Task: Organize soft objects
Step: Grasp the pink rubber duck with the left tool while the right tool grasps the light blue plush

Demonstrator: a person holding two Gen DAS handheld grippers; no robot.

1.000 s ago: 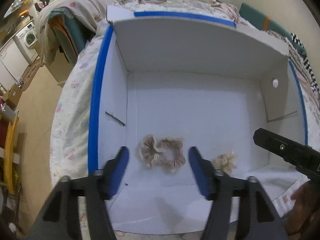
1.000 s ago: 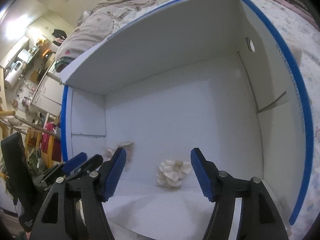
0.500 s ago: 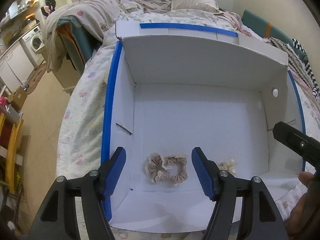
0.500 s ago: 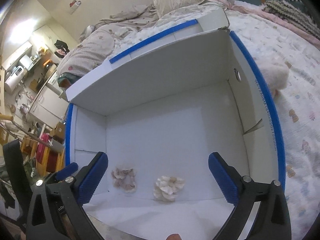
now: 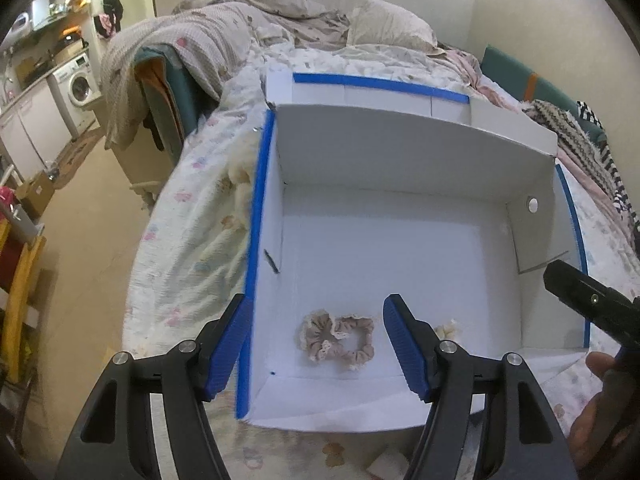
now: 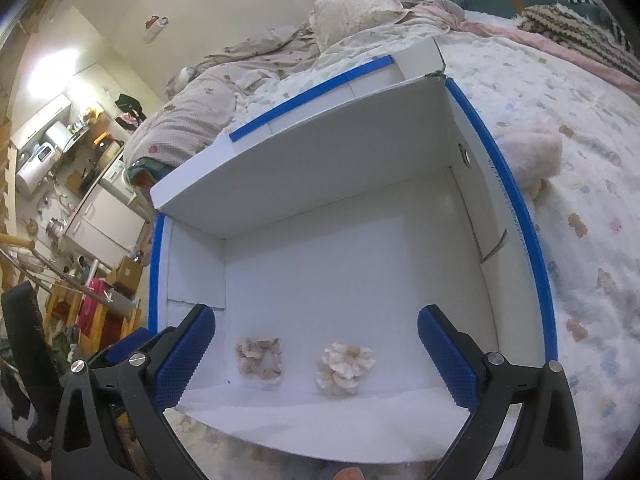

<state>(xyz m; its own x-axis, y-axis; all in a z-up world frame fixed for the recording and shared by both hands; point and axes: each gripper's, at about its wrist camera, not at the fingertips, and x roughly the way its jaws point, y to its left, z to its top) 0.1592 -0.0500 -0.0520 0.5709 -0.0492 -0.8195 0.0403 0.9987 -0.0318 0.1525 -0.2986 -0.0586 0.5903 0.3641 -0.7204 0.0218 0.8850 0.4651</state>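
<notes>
A white box [image 5: 400, 240] with blue-taped rims sits on a bed [image 5: 192, 216] covered by a printed quilt. Two soft items lie on the box floor near its front wall: a beige lace-edged scrunchie [image 5: 338, 338] toward the left side and a cream flower-shaped scrunchie [image 6: 344, 364] just to its right, the two apart. In the left wrist view the cream scrunchie is mostly hidden behind the left claw's right finger, with only a small edge showing. The left claw [image 5: 318, 344] is spread wide and holds nothing, hovering over the front left corner of the box, its left finger [image 5: 226, 348] over the blue left rim. The right claw [image 6: 316, 360] is likewise spread wide and empty above the front wall. In the left wrist view the right claw appears only as a black bar at the frame's right edge, cut off. A fluffy pink plush [image 6: 528, 156] lies on the quilt just outside the right wall, partly hidden by it. A pillow [image 5: 390, 30] and rumpled blankets [image 5: 192, 40] lie beyond the box; a washing machine [image 5: 78, 84] stands far left, small and distorted.
</notes>
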